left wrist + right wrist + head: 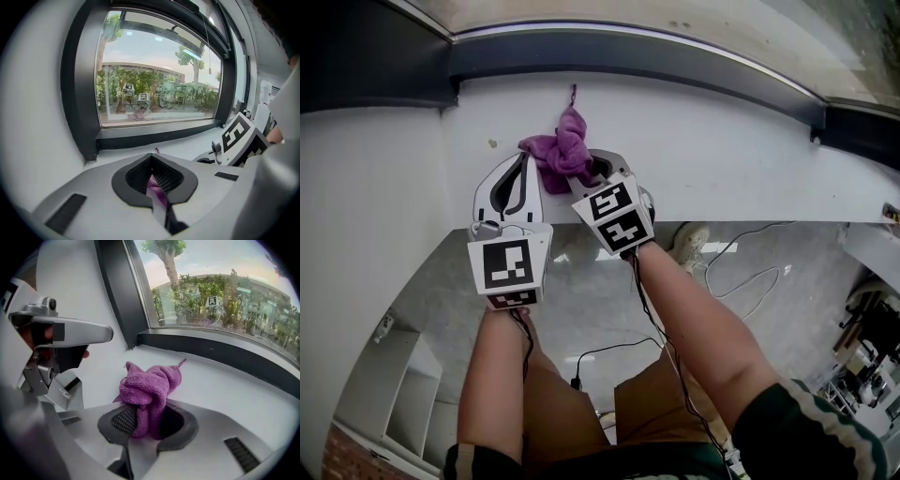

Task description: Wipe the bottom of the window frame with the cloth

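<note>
Wadded, twisted purple terry cloth sits clamped between the jaws of the right gripper; the left gripper has closed jaws pinching a thin strip of it.

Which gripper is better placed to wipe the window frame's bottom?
Right, probably: the right gripper clamps most of the purple cloth, bunched ahead toward the frame; the left gripper pinches only a sliver.

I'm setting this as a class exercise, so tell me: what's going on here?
A person holds a gripper in each hand over the white sill. The right tongs are shut on a bunched purple cloth, held just short of the dark frame. The left tongs are closed beside it and seem to pinch a sliver of the cloth. No wiping of the frame shows yet.
</note>
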Demonstrator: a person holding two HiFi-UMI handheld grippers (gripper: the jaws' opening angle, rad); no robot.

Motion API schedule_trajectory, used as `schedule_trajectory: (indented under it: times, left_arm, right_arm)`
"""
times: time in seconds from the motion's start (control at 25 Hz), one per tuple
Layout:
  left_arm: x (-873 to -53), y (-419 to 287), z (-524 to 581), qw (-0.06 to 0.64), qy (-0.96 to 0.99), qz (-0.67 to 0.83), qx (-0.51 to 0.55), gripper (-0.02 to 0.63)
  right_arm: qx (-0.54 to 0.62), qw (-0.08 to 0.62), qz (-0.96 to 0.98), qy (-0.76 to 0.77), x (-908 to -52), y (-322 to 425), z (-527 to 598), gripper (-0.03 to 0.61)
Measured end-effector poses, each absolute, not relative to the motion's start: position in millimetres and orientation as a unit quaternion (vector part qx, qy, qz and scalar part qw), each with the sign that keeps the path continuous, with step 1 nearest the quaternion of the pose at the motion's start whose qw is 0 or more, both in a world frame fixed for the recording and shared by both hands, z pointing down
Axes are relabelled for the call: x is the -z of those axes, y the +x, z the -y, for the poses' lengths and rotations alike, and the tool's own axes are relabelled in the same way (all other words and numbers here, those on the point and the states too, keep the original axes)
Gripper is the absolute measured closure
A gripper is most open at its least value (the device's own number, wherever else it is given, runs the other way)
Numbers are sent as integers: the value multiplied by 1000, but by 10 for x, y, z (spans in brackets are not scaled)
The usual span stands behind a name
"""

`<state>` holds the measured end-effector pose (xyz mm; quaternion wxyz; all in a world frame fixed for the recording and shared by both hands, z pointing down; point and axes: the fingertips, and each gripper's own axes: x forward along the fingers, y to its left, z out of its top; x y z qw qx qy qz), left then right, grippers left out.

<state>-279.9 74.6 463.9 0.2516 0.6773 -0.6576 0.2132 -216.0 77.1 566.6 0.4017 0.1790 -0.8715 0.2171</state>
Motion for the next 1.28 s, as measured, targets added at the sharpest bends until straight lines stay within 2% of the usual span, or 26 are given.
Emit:
schedule_trajectory:
  times: [0.76,1.28]
  left_arm:
    - [-4600,-3452,-1135,274,633,693,-212,604]
    - [-4559,-3753,-1200,283,613,711,-198,604]
  right_arm:
    - [-209,396,885,125,-5653,-3095,-1114,466]
    - [-191,403,890,99,-5665,-3375,-1185,466]
